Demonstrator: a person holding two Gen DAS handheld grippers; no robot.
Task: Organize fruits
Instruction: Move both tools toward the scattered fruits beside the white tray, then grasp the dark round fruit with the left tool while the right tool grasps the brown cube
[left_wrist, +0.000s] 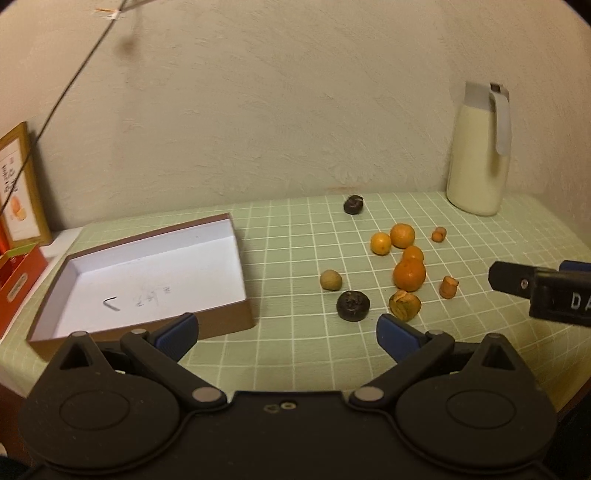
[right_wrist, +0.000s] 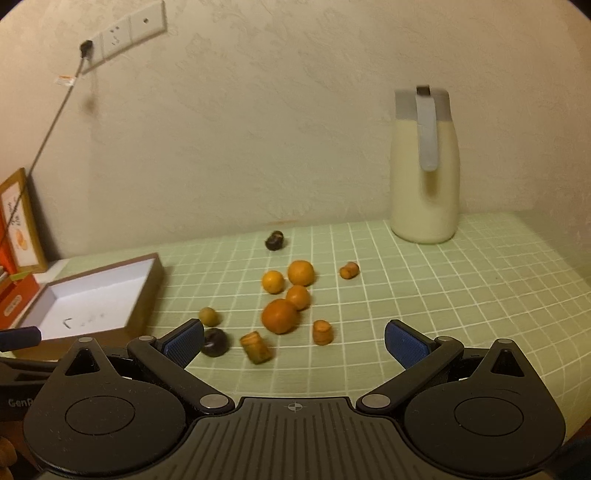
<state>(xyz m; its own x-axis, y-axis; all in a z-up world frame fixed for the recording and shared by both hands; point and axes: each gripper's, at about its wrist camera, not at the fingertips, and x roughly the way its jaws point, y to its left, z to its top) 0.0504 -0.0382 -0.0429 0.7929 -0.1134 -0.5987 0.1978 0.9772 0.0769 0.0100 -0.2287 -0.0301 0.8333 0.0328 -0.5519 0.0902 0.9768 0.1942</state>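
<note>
Several fruits lie loose on the green grid mat (left_wrist: 295, 350): oranges, the biggest one (left_wrist: 409, 274) (right_wrist: 279, 316) in the middle, a dark round fruit (left_wrist: 352, 305) (right_wrist: 214, 342), a tan ball (left_wrist: 330, 280) (right_wrist: 209, 316), a second dark fruit (left_wrist: 353, 204) (right_wrist: 275, 240) at the back, and small orange-brown pieces (left_wrist: 404, 305) (right_wrist: 256, 347). An empty brown box with a white inside (left_wrist: 147, 273) (right_wrist: 92, 299) sits at the left. My left gripper (left_wrist: 288, 332) is open and empty, in front of the fruits. My right gripper (right_wrist: 293, 341) is open and empty, near the fruits; it also shows in the left wrist view (left_wrist: 535, 288).
A cream jug with a grey lid and handle (left_wrist: 478, 151) (right_wrist: 424, 166) stands at the back right by the wall. Orange and red cartons (left_wrist: 18, 229) (right_wrist: 14, 258) stand left of the box. A cable (right_wrist: 51, 125) hangs from a wall socket.
</note>
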